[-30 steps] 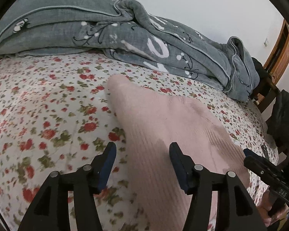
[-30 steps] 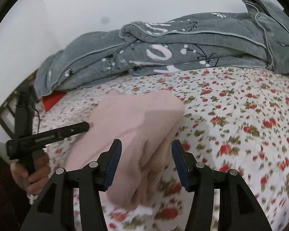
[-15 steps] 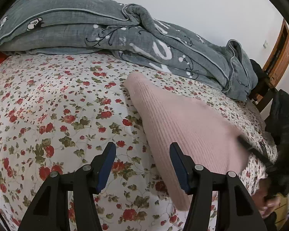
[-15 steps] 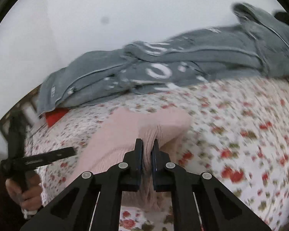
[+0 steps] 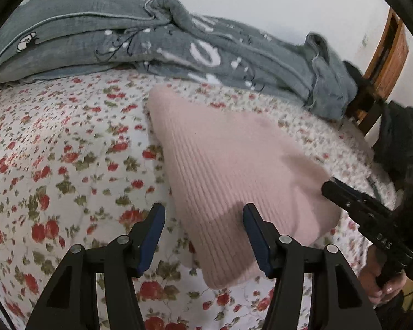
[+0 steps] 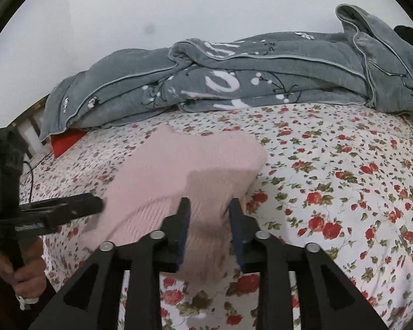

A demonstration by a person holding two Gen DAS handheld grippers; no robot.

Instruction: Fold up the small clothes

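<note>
A folded pink ribbed knit garment (image 5: 228, 170) lies on the flowered bedsheet (image 5: 55, 165). My left gripper (image 5: 203, 236) is open, its jaws either side of the garment's near corner, not gripping it. In the right wrist view the same pink garment (image 6: 187, 176) lies ahead. My right gripper (image 6: 209, 228) is partly open with the garment's near edge between its jaws, not clamped. The right gripper also shows at the right of the left wrist view (image 5: 363, 214). The left gripper shows at the left of the right wrist view (image 6: 55, 214).
A rumpled grey blanket (image 6: 234, 77) lies along the far side of the bed against the white wall. A red item (image 6: 66, 141) peeks out under it at the left. A wooden chair with dark clothes (image 5: 382, 88) stands beyond the bed's right end.
My right gripper was shut on the garment half a second ago and has opened partway. My left gripper has moved closer to the garment's near corner, staying open.
</note>
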